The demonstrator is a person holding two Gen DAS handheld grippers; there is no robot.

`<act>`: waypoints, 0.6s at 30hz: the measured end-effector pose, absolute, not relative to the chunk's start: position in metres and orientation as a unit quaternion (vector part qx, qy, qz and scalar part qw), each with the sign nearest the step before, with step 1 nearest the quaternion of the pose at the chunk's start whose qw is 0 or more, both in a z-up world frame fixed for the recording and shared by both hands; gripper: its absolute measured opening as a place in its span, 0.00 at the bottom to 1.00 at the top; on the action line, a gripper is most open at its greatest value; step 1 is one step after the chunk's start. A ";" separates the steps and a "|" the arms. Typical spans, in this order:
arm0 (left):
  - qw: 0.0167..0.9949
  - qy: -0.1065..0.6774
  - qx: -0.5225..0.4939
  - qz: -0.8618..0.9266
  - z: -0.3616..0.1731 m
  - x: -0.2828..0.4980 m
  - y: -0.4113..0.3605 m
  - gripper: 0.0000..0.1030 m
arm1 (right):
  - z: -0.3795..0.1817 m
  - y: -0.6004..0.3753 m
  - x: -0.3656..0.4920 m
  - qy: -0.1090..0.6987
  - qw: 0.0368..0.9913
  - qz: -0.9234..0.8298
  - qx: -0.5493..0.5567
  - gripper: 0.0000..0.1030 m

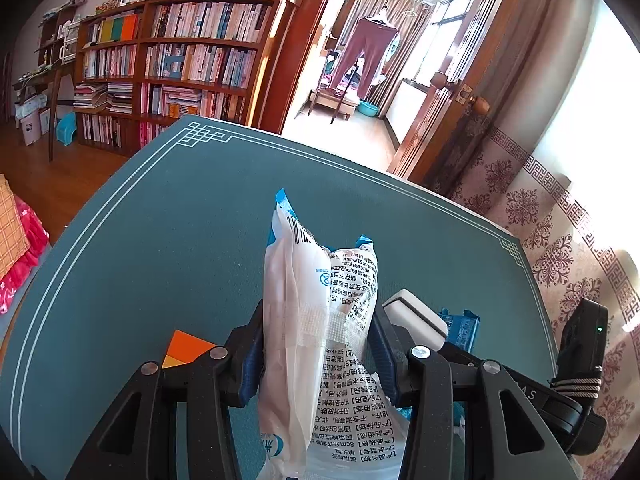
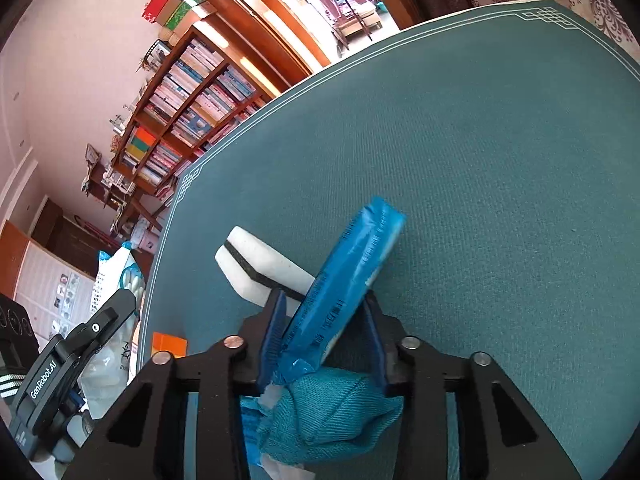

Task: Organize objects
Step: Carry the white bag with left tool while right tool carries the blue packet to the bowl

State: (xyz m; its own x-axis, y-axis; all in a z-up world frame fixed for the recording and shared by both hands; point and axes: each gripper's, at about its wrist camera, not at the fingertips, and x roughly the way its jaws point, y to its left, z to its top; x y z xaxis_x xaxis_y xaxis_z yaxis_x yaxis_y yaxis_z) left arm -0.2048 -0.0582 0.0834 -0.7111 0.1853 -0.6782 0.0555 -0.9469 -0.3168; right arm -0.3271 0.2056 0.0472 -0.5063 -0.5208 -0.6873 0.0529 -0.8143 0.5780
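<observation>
Both hands sat at the near edge of the green table mat [image 2: 500, 160], pitched down toward it. Left gripper [image 1: 318, 344] was clamped on a white printed packet [image 1: 316, 312]; blue pads [image 1: 254, 360] pressed its waist, long axis running away from the jaws toward the far edge, tip raised. Right gripper [image 2: 326, 332] had jaws narrowed on a blue wrapped pack [image 2: 352, 276]; pads touched both sides, so it looked gripped. The pack's long axis ran forward and tilted right, far end clear of the mat or just lifting, hard to tell. A teal cloth [image 2: 332, 412] was bunched under the right jaws, nearest of all. Just left of the blue pack lay a white sponge with a black stripe [image 2: 260, 268], touching or just beside it, between the two grippers; the right hand looked nearer to it. An orange block [image 2: 170, 344] sat near-left, closer to the left gripper. No bin, tray or box showed on the mat, so I couldn't tell where things should go. Far mat was bare; bookshelf [image 1: 172, 60] beyond.
</observation>
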 end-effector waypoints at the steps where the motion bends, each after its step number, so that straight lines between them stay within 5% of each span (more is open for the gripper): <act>1: 0.037 -0.158 -0.378 0.912 0.083 -0.204 -0.057 0.48 | 0.047 0.210 -0.326 -0.257 0.173 -0.829 0.465 0.30; 18: 0.068 -0.128 -0.375 0.916 0.089 -0.197 -0.029 0.48 | 0.073 0.245 -0.267 -0.208 0.152 -0.866 0.428 0.21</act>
